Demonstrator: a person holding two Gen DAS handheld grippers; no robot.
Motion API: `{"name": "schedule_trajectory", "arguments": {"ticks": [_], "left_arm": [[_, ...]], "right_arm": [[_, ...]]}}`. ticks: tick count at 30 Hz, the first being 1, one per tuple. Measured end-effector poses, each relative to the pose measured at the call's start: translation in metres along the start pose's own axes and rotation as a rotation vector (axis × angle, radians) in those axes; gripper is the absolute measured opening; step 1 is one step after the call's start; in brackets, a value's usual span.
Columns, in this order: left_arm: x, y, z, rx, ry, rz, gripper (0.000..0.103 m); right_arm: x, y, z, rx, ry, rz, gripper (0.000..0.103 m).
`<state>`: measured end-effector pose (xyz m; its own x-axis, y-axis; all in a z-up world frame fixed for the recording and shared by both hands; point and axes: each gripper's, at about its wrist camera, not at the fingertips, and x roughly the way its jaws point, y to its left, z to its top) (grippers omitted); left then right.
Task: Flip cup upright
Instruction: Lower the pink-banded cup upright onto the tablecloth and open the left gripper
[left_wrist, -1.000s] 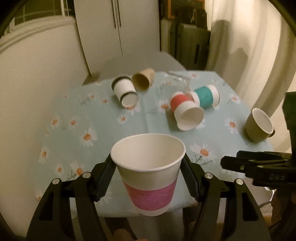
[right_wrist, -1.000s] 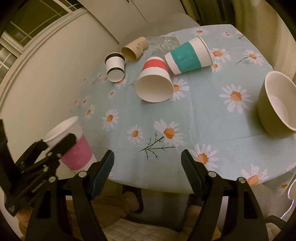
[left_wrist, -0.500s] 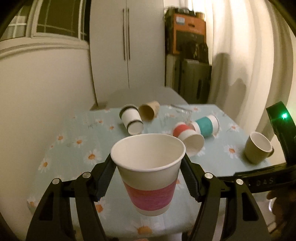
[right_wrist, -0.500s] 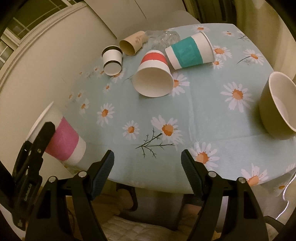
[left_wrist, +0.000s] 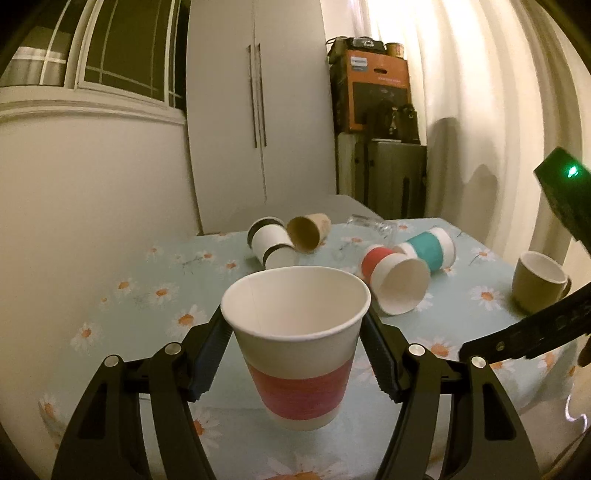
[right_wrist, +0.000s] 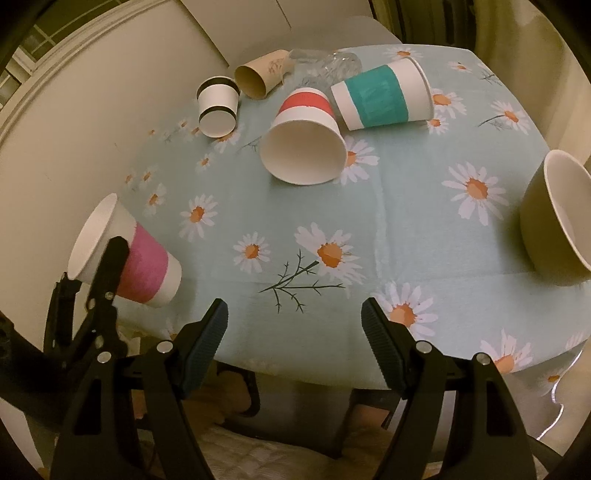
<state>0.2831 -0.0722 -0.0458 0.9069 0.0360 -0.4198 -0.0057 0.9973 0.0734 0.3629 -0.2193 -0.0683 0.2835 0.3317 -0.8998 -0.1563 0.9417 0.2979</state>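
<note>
My left gripper (left_wrist: 295, 350) is shut on a white paper cup with a pink band (left_wrist: 297, 343), mouth up, held above the near left part of the table. The same cup (right_wrist: 125, 254) shows at the left of the right wrist view, tilted, with one left finger across it. My right gripper (right_wrist: 294, 332) is open and empty over the table's near edge. A red-banded cup (right_wrist: 303, 140), a teal-banded cup (right_wrist: 380, 96), a black-banded cup (right_wrist: 218, 107) and a brown cup (right_wrist: 258, 75) lie on their sides further back.
The table has a light blue daisy cloth (right_wrist: 406, 229). An olive mug (right_wrist: 557, 218) stands at the right edge. A clear glass (right_wrist: 325, 64) lies behind the cups. A wall is on the left, and a cupboard (left_wrist: 258, 110) and boxes are behind the table.
My left gripper has lifted and carried the pink-banded cup forward from beyond the near edge to over the table. The right gripper has moved slightly closer to the table.
</note>
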Motion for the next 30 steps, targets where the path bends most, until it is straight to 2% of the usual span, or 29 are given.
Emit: {"name": "schedule_trajectory", "arguments": {"ticks": [10, 30], "left_arm": [[0.009, 0.004, -0.012, -0.006, -0.02, 0.048, 0.066], [0.011, 0.0, -0.034, 0.018, -0.072, 0.073, 0.068]], "right_arm": [[0.006, -0.003, 0.002, 0.008, 0.012, -0.018, 0.074], [0.007, -0.005, 0.0, 0.004, 0.023, -0.026, 0.074]]}}
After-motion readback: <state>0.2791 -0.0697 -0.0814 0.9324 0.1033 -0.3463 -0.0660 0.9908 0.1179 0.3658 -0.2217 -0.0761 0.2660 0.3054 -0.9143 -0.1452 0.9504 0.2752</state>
